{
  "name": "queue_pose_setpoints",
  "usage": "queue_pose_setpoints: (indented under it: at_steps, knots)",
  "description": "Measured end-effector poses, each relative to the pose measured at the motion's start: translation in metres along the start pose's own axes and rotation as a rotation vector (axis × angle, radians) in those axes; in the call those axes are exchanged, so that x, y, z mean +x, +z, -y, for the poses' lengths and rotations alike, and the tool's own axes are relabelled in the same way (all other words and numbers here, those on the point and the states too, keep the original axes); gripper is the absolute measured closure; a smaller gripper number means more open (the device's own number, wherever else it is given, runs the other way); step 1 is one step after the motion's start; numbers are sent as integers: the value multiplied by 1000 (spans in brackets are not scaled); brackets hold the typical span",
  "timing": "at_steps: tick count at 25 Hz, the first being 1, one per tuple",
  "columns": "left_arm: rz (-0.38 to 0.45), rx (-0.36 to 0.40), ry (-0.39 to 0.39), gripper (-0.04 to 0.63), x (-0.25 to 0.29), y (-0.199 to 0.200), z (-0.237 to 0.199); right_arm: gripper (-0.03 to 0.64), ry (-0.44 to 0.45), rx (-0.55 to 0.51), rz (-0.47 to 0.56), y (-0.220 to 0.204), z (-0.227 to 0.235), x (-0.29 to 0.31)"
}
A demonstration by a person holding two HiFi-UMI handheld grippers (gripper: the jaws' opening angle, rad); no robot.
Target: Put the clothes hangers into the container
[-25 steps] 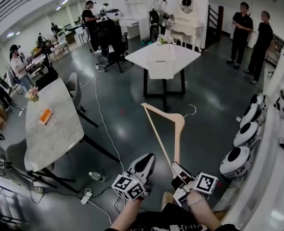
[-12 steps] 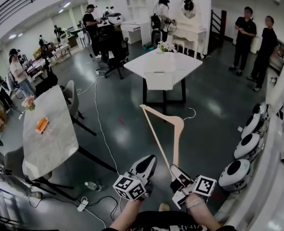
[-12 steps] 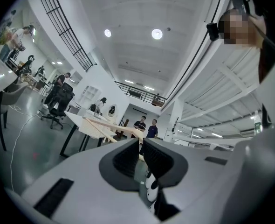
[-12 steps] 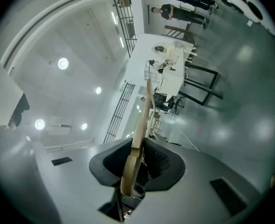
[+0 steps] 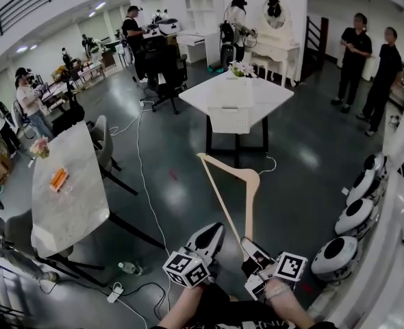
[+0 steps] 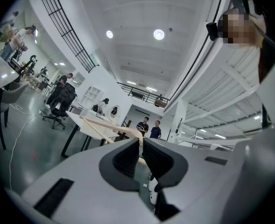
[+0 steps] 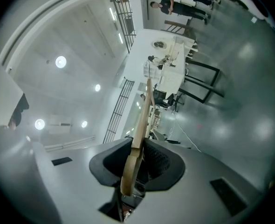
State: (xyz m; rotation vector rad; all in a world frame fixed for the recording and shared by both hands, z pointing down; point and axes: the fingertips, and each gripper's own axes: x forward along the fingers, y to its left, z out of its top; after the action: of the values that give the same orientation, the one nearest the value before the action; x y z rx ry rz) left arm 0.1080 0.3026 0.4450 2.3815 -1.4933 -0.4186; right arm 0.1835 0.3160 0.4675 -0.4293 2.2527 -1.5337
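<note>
A pale wooden clothes hanger (image 5: 250,184) with a metal hook stands upright over the dark floor, its lower end clamped in my right gripper (image 5: 248,244). The right gripper view shows the hanger's arm (image 7: 140,125) running up between that gripper's (image 7: 137,153) pressed pads. My left gripper (image 5: 212,228) sits just left of it, shut with nothing in it; in its own view (image 6: 141,146) the hanger (image 6: 107,125) shows beyond the jaws. A white basket-like container (image 5: 228,108) rests on the front of a white table (image 5: 270,94) ahead.
A long marble table (image 5: 68,184) with chairs stands at the left. Round white machines (image 5: 356,214) line the right wall. A white cable (image 5: 144,184) and a power strip (image 5: 114,295) lie on the floor. Two people (image 5: 356,53) stand at the back right, others further back.
The white table and basket sit slightly lower and nearer in the head view. Both grippers and the hanger keep the same pose.
</note>
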Motion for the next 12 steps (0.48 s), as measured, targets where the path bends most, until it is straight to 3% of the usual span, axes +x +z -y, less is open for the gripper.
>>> queue_pose_setpoints:
  at_steps: [5,12]
  knots:
    - [-1,-12,17,563,15,3,-21,543,0,26,-14,10,10,19]
    - [-9,-20,-40,563,74,18,-54,543,-21,0,28,52,27,58]
